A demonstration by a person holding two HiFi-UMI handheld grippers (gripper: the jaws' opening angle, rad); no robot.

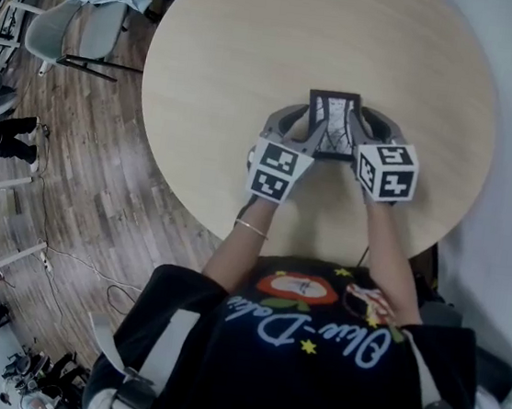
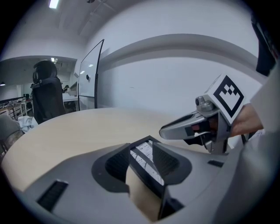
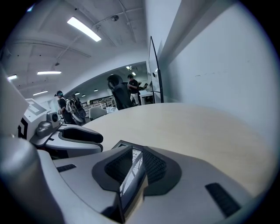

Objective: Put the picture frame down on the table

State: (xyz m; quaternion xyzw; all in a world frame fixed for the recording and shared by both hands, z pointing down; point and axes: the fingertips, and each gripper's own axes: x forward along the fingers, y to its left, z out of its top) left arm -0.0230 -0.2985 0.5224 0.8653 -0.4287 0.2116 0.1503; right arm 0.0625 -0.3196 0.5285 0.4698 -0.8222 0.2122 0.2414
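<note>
A small black picture frame (image 1: pixel 333 123) with a pale printed picture is held over the round wooden table (image 1: pixel 256 51), close in front of the person. My left gripper (image 1: pixel 308 131) is shut on the frame's left edge, and the frame (image 2: pixel 146 164) runs between its jaws in the left gripper view. My right gripper (image 1: pixel 361 133) is shut on the frame's right edge; there the frame (image 3: pixel 130 181) stands edge-on between the jaws. Each gripper shows in the other's view, the right gripper (image 2: pixel 199 127) and the left gripper (image 3: pixel 65 133). Whether the frame touches the tabletop cannot be told.
A white wall (image 2: pixel 175 83) curves close behind the table's far and right side. Grey chairs (image 1: pixel 83 30) with cloth on them stand on the wood floor at the left. A person (image 1: pixel 0 135) stands at the far left. A glass panel (image 3: pixel 154 74) rises behind the table.
</note>
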